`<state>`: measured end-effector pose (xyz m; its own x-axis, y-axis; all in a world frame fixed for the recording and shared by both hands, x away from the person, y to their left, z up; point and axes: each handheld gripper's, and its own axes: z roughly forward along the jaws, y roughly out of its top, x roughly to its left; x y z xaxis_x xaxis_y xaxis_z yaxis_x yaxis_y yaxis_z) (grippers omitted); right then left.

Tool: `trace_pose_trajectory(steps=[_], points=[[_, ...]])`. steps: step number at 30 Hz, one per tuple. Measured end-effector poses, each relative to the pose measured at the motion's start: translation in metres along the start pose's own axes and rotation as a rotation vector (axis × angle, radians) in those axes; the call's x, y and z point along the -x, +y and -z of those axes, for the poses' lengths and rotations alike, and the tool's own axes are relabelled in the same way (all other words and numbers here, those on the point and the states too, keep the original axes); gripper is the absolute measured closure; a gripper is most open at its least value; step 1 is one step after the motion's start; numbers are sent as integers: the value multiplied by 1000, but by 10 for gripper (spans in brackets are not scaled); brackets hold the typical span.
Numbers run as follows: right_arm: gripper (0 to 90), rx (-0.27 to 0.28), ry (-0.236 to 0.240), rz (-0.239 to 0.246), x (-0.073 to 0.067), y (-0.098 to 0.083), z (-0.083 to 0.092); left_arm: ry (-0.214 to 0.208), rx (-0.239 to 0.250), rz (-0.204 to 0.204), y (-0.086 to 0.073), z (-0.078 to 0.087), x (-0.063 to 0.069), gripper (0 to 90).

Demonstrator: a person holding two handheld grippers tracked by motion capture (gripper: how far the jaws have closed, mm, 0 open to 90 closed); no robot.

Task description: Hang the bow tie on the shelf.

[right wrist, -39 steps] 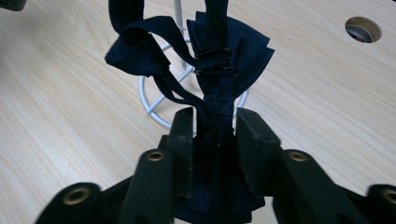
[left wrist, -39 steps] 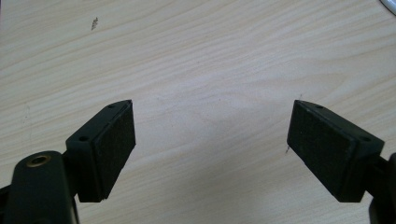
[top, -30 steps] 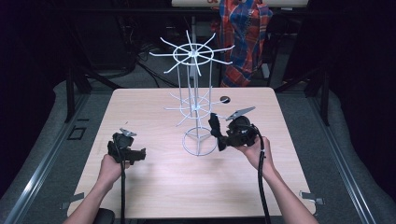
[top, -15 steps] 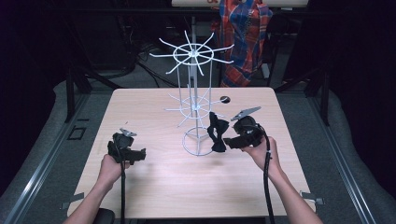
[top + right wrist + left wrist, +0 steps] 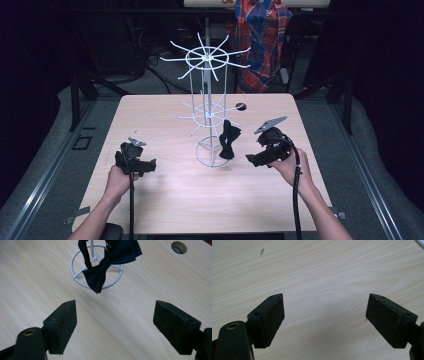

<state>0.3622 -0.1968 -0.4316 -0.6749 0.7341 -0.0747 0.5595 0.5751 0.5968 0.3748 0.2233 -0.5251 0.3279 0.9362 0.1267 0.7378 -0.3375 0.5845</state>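
Bow tie (image 5: 229, 142) hangs from a lower arm of the white wire rack (image 5: 208, 112), its long axis near vertical, its lower end just above the rack's ring base and apart from the right gripper (image 5: 251, 160), the nearer one, which sits to its right. Its jaws have just been opening and now stand wide, nothing between them; the left gripper (image 5: 324, 315) rests open and empty over bare table (image 5: 165, 200). The hook point on the arm is hard to make out.

Bright overhead light on table (image 5: 165, 200), dark surroundings, soft shadows, high view slightly soft
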Motion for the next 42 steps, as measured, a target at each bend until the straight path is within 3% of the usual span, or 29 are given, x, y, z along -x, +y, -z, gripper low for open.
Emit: trace_pose_trajectory(steps=[11, 23, 33, 42], points=[[141, 0, -33, -4, 5, -22, 14, 1, 3, 1, 0, 1, 0, 155], [117, -20, -56, -44, 14, -52, 24, 3, 2, 0, 0, 1, 1, 155], [115, -84, -52, -58, 15, -76, 15, 3, 8, 1, 0, 2, 1, 155], [116, -147, -45, -55, 11, -89, -4, 0, 10, -6, 1, 1, 2, 155]])
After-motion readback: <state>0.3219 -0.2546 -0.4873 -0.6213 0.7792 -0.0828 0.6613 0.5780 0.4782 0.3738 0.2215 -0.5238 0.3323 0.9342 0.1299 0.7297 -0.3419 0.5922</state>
